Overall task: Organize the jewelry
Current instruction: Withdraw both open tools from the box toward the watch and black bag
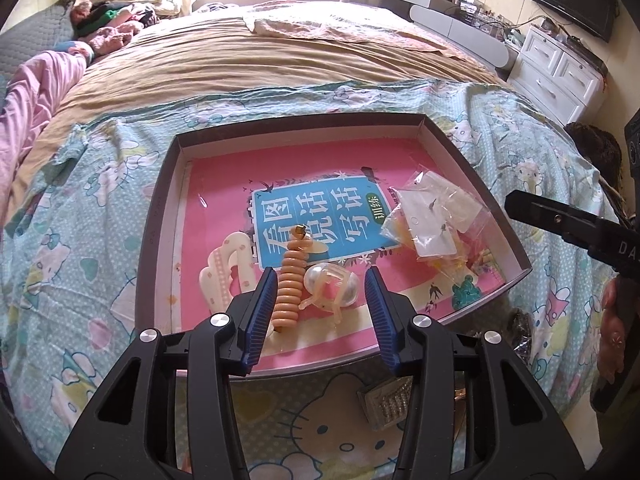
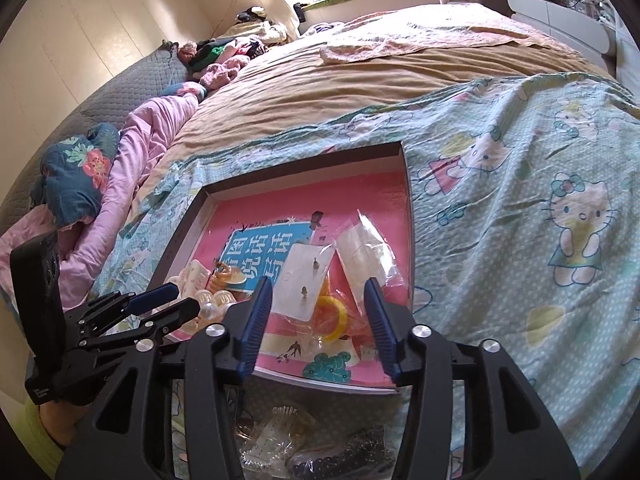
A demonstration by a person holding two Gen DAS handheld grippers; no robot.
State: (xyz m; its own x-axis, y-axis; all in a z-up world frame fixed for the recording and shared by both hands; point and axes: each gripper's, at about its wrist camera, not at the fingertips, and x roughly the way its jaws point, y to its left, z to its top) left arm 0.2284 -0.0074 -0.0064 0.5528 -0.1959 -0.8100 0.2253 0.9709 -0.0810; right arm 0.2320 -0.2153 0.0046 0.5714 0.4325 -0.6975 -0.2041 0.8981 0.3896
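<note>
1. The shallow box [image 1: 160,216] on the bed holds an orange coil bracelet [image 1: 289,280], a cream hair claw [image 1: 226,268], a pearly clip [image 1: 330,284] and clear packets [image 1: 432,216] — all lying on a pink book [image 1: 224,184].
2. More bagged jewelry [image 2: 276,436] lies on the Hello Kitty sheet [image 2: 520,200] just before the box.
3. The left gripper [image 1: 322,316] has its fingers apart, bracelet and clip between them; the right gripper [image 2: 318,320] — fingers apart too — hovers over the packets.

A shallow box [image 1: 472,152] with dark walls lies open on the bed, a pink book flat inside it. On the book, an orange coil [image 1: 289,280] with a small bell at its far end lies lengthwise; just left of it sits a cream claw clip [image 1: 224,268], just right a clear pearly clip [image 1: 330,284]. Toward the right wall lies a crumpled clear bag [image 2: 320,280] holding earring cards and yellow-orange rings. In front of the box, on the sheet, lie a rhinestone piece [image 1: 386,400] and dark beads [image 2: 332,460]
</note>
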